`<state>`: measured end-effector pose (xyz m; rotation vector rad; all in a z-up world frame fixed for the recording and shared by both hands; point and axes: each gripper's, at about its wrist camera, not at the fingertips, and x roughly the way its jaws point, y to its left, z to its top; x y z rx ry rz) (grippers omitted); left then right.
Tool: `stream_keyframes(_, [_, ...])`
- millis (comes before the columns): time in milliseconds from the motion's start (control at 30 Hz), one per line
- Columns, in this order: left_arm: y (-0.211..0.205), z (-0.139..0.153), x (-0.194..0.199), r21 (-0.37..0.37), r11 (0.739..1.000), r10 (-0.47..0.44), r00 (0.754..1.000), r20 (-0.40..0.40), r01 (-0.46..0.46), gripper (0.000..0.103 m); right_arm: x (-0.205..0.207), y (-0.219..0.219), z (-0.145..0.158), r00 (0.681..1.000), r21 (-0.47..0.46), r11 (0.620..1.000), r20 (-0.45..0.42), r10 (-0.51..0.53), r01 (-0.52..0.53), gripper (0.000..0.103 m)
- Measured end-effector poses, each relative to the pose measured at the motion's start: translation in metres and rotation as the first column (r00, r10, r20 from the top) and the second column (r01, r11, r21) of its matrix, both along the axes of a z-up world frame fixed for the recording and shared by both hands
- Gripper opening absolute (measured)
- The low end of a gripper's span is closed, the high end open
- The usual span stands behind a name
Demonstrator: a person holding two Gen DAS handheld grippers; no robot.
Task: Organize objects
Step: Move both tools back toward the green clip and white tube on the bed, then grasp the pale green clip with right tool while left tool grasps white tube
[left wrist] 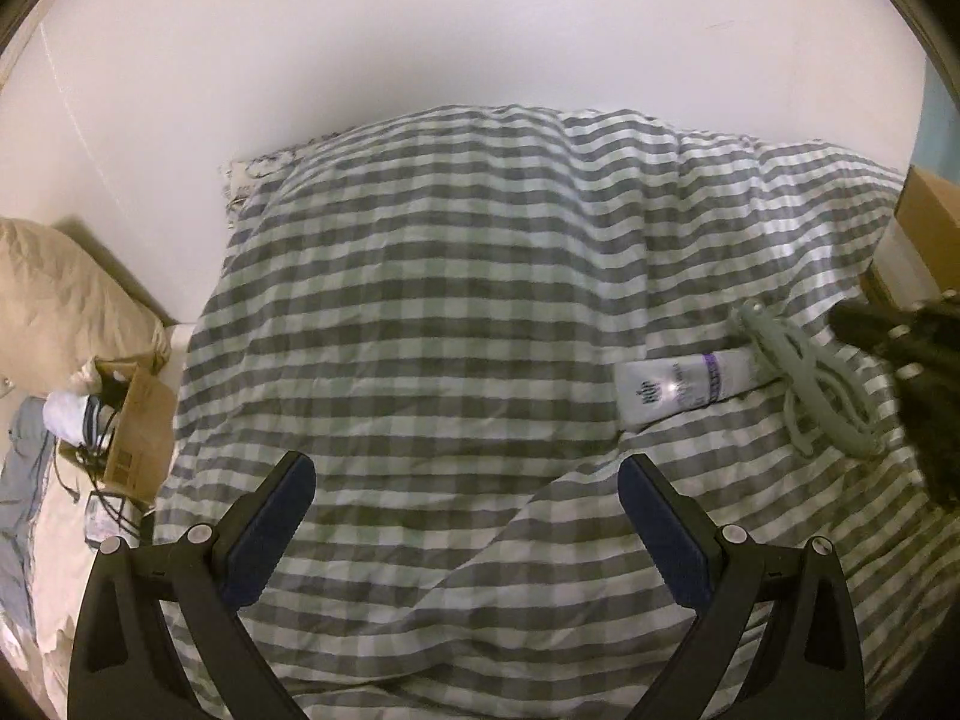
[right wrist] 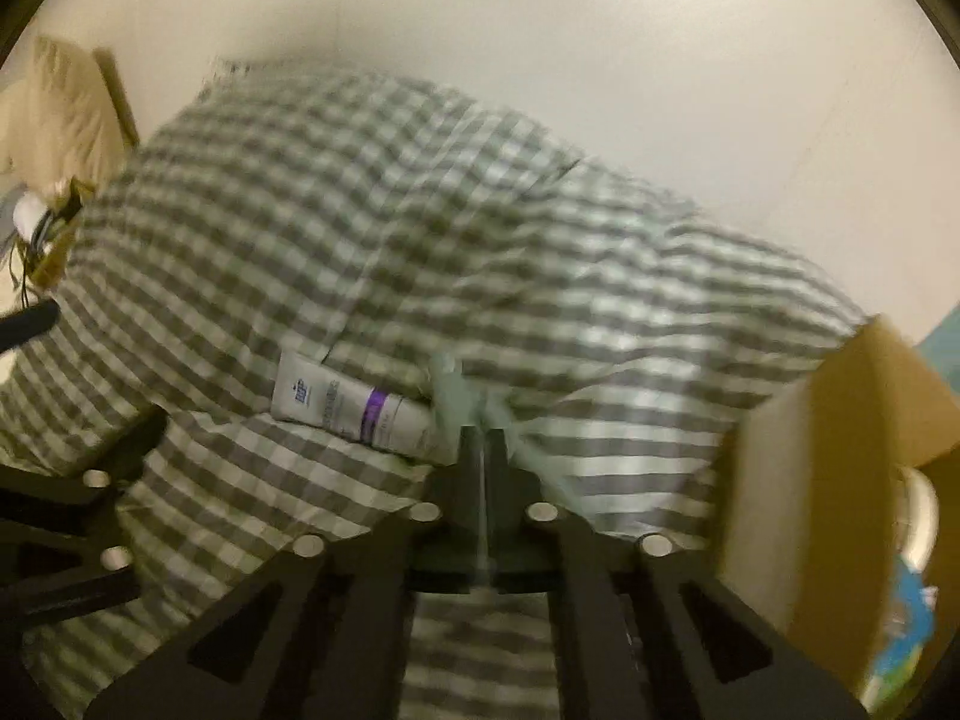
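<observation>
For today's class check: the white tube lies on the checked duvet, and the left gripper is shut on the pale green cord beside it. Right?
Wrong gripper. The right gripper is shut on the cord, as the right wrist view shows; the left gripper is open. The tube does lie on the duvet.

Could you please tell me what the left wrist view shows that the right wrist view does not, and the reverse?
Only the left wrist view shows the left gripper with its jaws wide apart over the checked duvet, holding nothing, and the whole pale green looped item lying across one end of the white tube. Only the right wrist view shows the right gripper closed on that blurred green item, and colourful contents inside the cardboard box at the right. Both show the duvet, the tube, the beige pillow and the white wall.
</observation>
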<state>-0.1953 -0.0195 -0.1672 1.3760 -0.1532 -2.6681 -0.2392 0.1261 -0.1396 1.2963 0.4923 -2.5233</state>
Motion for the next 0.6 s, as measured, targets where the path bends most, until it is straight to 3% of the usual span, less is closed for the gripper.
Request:
stream_keyframes(200, [0.027,0.002,-0.021,0.019,0.996,-0.086,0.996,-0.024,0.086,0.103,0.003,0.024,0.025,0.996,-0.079,0.993,0.007,-0.087,0.087,0.000])
stream_keyframes(367, [0.039,-0.010,-0.038,-0.024,0.992,-0.122,0.993,0.004,0.122,0.103,0.002,0.031,0.016,0.998,-0.131,0.990,0.034,-0.048,0.052,0.001])
stream_keyframes(433, [0.034,-0.015,-0.038,-0.018,0.995,-0.102,0.995,0.016,0.102,0.103,-0.003,0.024,0.002,0.997,-0.097,0.995,0.070,-0.017,0.024,0.019])
stream_keyframes(467, [0.031,-0.018,-0.038,-0.008,0.996,-0.092,0.996,0.022,0.092,0.103,-0.001,0.023,-0.003,0.997,-0.075,0.997,0.071,-0.016,0.021,0.046])
stream_keyframes(500, [0.026,-0.021,-0.036,0.003,0.997,-0.079,0.996,0.030,0.079,0.103,0.001,0.021,-0.011,0.998,-0.059,0.998,0.068,-0.014,0.018,0.065])
stream_keyframes(600, [0.013,-0.024,-0.031,0.028,0.999,-0.038,0.999,0.034,0.037,0.103,-0.003,0.020,-0.032,0.994,-0.058,0.998,0.104,-0.024,0.030,0.067])
